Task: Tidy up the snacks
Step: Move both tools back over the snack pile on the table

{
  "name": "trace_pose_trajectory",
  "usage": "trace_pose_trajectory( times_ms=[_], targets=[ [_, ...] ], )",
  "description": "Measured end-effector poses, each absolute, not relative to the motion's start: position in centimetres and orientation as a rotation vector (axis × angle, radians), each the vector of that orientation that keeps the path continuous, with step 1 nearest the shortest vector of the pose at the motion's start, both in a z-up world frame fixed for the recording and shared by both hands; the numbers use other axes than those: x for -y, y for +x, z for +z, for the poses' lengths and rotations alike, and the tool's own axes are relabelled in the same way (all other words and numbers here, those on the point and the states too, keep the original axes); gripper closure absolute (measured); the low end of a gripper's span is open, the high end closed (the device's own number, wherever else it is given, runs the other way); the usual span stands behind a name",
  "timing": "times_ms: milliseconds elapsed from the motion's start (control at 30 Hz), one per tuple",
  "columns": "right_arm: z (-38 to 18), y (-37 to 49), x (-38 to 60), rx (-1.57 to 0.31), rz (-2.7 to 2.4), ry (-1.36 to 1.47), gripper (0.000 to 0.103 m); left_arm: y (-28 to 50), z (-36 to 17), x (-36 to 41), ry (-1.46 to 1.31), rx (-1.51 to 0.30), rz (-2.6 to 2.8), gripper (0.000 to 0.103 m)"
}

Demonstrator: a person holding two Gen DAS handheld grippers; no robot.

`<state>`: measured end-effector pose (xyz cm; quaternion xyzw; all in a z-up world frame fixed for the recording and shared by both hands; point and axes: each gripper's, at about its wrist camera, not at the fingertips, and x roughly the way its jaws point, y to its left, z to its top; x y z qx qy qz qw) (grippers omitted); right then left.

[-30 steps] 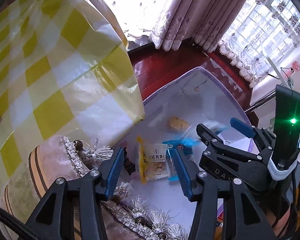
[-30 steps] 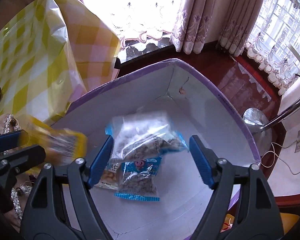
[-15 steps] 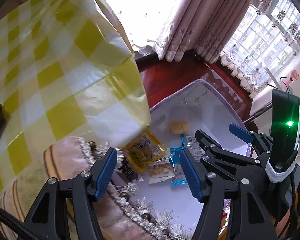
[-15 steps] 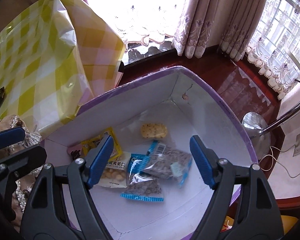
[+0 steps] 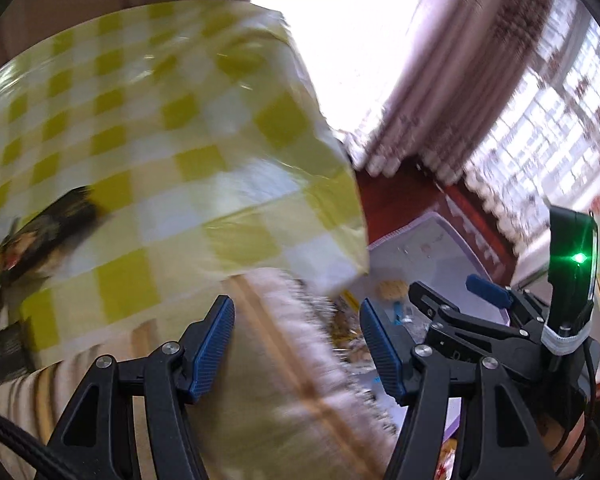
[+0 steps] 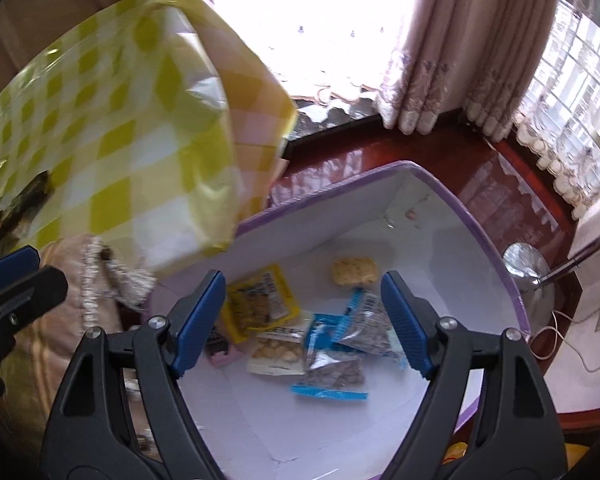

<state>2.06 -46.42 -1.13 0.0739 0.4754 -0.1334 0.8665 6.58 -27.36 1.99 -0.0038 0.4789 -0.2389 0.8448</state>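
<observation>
Left wrist view: your left claw (image 5: 296, 344) is spread and empty. A dark snack packet (image 5: 46, 236) lies far left of it on the yellow checked cloth (image 5: 172, 152), long axis slanting up-right; this hand is nearer. A second ago it hung over the box.

Right wrist view: your right claw (image 6: 302, 320), jaws opening, empty, hangs over the purple-rimmed box (image 6: 496, 248); the clear packet it carried now lies among the snack packets (image 6: 300, 328).

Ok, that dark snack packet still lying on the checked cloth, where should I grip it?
Take the dark snack packet across its narrow width from above with the empty left gripper: it lies flat and elongated on the yellow checked cloth. Blur hides its edges.
</observation>
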Motion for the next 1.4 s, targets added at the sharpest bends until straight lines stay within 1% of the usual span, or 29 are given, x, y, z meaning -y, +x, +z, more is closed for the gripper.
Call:
trace_pose_trajectory(
  times_ms=[300, 600, 867, 1067, 1400],
  targets=[
    [0.3, 3.4, 40.6, -0.97, -0.15, 0.113, 0.018, 6.2, 2.7, 17.3, -0.192, -0.954, -0.314, 0.037],
    [0.8, 5.0, 34.4, -0.964, -0.03, 0.034, 0.017, 4.8, 2.0, 6.0, -0.367, -0.927, -0.106, 0.037],
    [1.2, 6.5, 29.9, -0.955, 0.056, -0.051, 0.015, 5.6, 0.4, -3.2, -0.52, -0.909, 0.072, 0.037],
    [1.0, 7.6, 27.2, -0.962, 0.099, -0.095, 0.015, 7.7, -0.8, -6.8, -0.574, -0.914, 0.141, 0.037],
    [0.1, 9.8, 24.2, -0.985, 0.159, -0.185, 0.015, 12.6, -2.8, -9.1, -0.619, -0.972, 0.16, 0.037]
  ],
)
